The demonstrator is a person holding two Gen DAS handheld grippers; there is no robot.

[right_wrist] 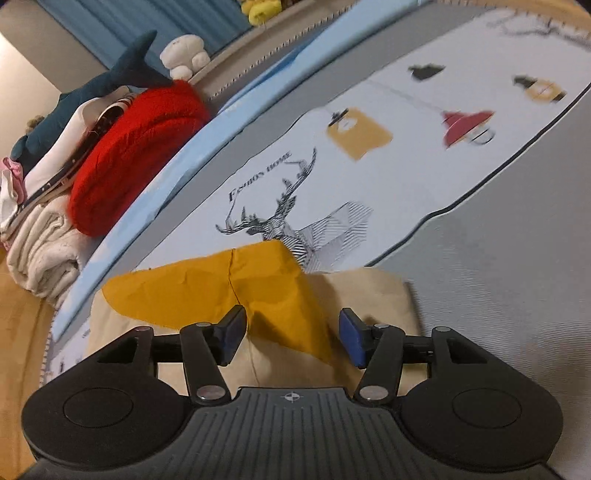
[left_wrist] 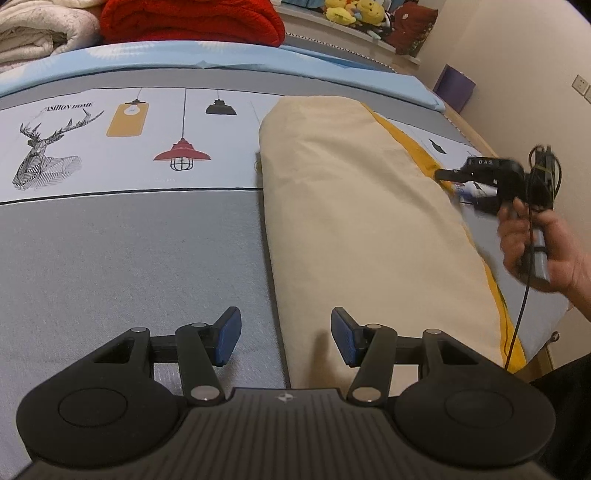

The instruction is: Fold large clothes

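Observation:
A long cream garment (left_wrist: 354, 221) with a yellow underside edge (left_wrist: 410, 144) lies folded lengthwise on the printed bedspread (left_wrist: 110, 258). My left gripper (left_wrist: 286, 338) is open over its near end, with the garment's left edge running between the fingers and nothing gripped. At the garment's far right edge a hand holds my right gripper (left_wrist: 448, 177), which looks blurred. In the right wrist view, that right gripper (right_wrist: 291, 338) is open. A turned-up yellow flap (right_wrist: 221, 291) lies loose between its blue pads (right_wrist: 351, 338), on top of the cream cloth (right_wrist: 369, 291).
Across the bed lie a folded red blanket (left_wrist: 192, 20) and cream blankets (left_wrist: 37, 33). Plush toys (left_wrist: 351, 11) sit on a ledge behind them. A purple box (left_wrist: 454, 86) stands by the wall at the right. A cable (left_wrist: 521, 314) hangs from the right gripper. The deer print (left_wrist: 48, 151) lies to the left.

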